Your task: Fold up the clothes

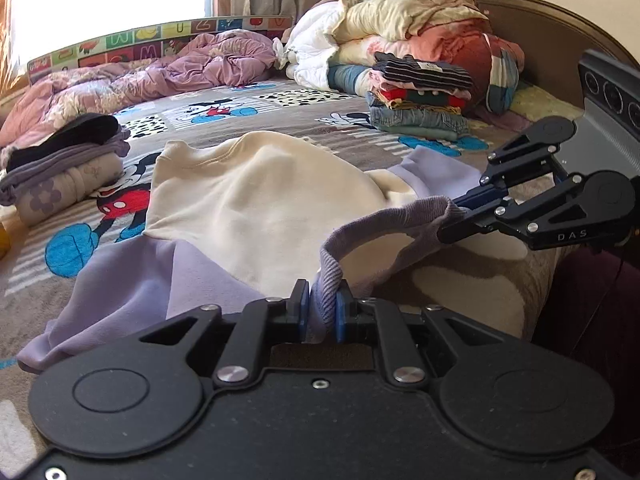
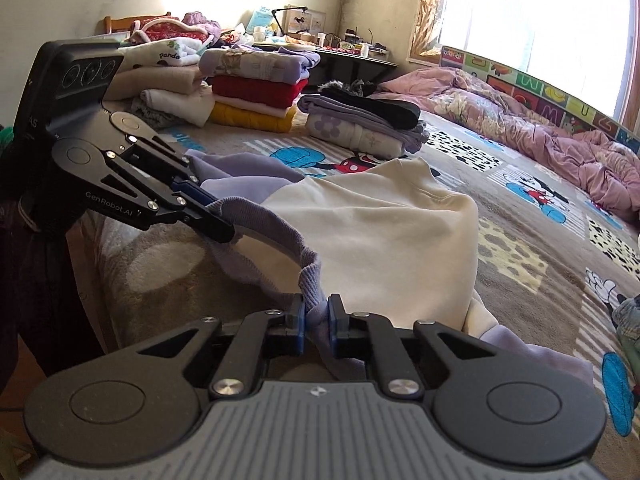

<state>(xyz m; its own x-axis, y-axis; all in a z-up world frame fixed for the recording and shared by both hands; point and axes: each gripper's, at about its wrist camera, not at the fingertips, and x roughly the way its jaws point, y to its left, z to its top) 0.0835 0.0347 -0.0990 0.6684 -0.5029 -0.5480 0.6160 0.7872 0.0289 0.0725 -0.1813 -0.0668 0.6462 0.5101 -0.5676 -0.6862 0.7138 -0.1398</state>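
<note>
Left fingers (image 1: 323, 312): clamped on my sweatshirt's (image 1: 260, 204) ribbed hem (image 1: 384, 216).
Right fingers (image 2: 316, 316): clamped on the same hem, further along.
Sweatshirt: spread on the bed (image 1: 280, 108) just ahead of my fingers.
Axis: runs away from me, collar (image 1: 208, 156) farthest.
Progress: this one lies unfolded; folded stacks (image 1: 416, 96) sit beyond.

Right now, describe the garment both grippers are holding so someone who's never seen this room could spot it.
On the cartoon-print bed cover, nearest the bed's edge, a sweatshirt lies spread flat. The left gripper and right gripper each pinch its ribbed lilac hem. Unlike the folded stacks around it, it is unfolded, cream-bodied with lilac sleeves.
</note>
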